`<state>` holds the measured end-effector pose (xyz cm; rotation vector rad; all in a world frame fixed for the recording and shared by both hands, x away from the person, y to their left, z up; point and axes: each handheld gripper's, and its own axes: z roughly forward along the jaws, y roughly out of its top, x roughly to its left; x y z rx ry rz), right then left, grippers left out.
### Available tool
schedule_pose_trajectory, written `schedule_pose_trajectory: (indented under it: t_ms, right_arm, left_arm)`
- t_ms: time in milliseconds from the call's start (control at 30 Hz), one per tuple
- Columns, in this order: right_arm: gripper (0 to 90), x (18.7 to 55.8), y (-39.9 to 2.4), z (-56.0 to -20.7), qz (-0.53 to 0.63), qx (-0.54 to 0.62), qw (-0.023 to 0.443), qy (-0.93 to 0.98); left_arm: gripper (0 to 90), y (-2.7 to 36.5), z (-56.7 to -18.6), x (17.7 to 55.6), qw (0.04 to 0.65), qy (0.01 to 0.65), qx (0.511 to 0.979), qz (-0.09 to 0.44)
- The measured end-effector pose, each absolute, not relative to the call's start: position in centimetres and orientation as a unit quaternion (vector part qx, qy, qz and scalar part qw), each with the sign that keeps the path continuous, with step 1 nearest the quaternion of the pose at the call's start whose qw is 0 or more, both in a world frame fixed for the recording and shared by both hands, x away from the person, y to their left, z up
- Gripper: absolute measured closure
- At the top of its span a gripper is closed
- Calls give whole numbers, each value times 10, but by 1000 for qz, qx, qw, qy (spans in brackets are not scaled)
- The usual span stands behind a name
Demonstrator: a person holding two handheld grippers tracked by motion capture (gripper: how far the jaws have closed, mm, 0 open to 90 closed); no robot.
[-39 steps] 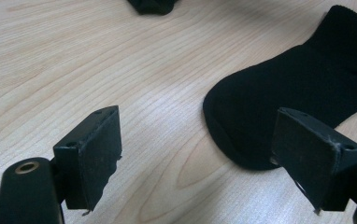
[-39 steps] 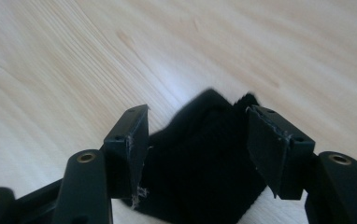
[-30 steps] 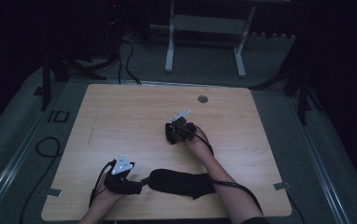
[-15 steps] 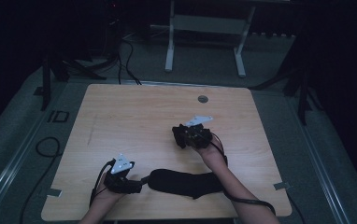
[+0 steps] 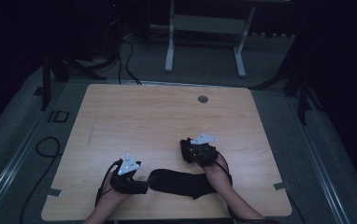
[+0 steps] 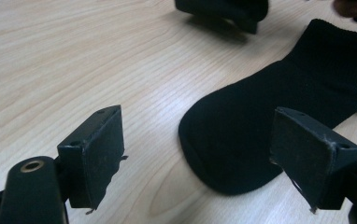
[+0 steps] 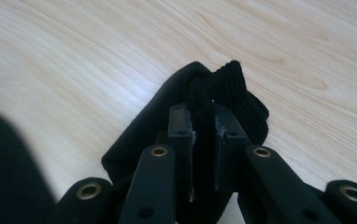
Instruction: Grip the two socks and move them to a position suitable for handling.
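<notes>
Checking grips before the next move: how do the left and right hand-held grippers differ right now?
The left hand-held gripper stands wide open, empty, by the black sock's toe; the right hand-held gripper is clamped on another black sock. In the high view the left sits nearer the table's front edge. Both have black jaws.

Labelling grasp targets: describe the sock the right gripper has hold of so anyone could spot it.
On the wooden table, look at the near edge between the person's two hands. The black sock lies there, one end lifted and pinched by the right gripper, toe near the open left gripper. It is the table's one soft, dark cloth item.
</notes>
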<state>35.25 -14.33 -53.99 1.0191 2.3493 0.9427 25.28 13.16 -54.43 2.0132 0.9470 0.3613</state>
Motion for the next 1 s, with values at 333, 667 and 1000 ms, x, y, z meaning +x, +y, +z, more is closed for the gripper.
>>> schedule_pose_trajectory:
  t_ms: [333,667,1000]
  right_arm:
    - [506,354,-149,-524,358,382,177,833]
    - [591,380,-141,-527,335,400,151,840]
    - [851,391,-137,-539,312,399,152,848]
  left_arm:
    - [246,121,-543,259,411,369,821,141]
    - [245,121,-545,260,421,375,815,137]
    - [244,123,-545,259,425,375,812,138]
